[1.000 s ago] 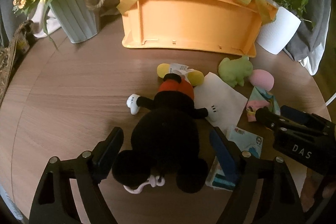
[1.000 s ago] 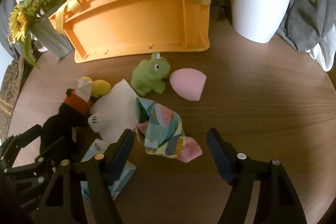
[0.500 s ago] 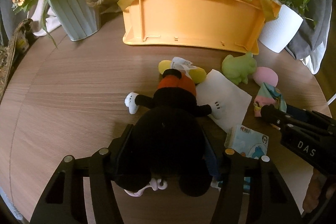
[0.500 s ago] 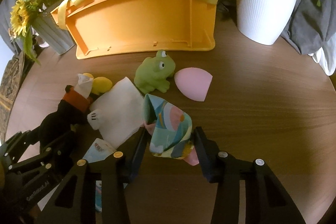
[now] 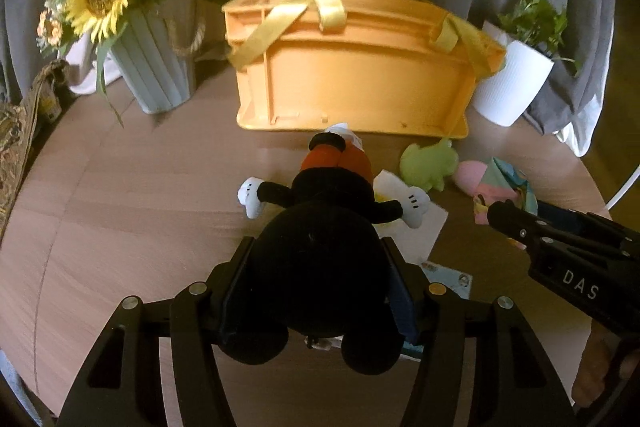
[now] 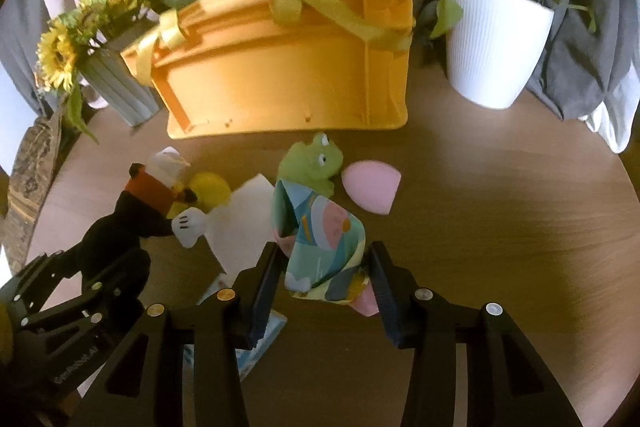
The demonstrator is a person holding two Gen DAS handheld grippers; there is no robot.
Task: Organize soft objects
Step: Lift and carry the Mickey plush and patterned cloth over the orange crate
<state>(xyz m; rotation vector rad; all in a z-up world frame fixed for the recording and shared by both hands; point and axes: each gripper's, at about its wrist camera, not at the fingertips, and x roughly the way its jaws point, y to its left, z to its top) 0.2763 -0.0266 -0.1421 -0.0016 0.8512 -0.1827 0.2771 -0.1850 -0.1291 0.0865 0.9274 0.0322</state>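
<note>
My left gripper (image 5: 316,263) is shut on the black head of a mouse plush (image 5: 328,227) with red shorts, lifted off the table; it also shows in the right wrist view (image 6: 136,215). My right gripper (image 6: 324,267) is shut on a colourful folded cloth (image 6: 320,235), raised above the table; the cloth also shows in the left wrist view (image 5: 504,187). An orange basket (image 5: 352,83) with yellow straps stands behind. A green frog toy (image 6: 316,163) and a pink sponge (image 6: 372,183) lie in front of the basket.
A sunflower vase (image 5: 156,59) stands at the back left and a white plant pot (image 6: 492,47) at the back right. A white sheet (image 6: 244,215) and a small printed packet (image 5: 444,275) lie on the round wooden table (image 6: 500,227). Grey cloth hangs behind.
Both grippers closed from open: the left on the plush's head, the right on the cloth. Both have since lifted their objects and moved towards the basket.
</note>
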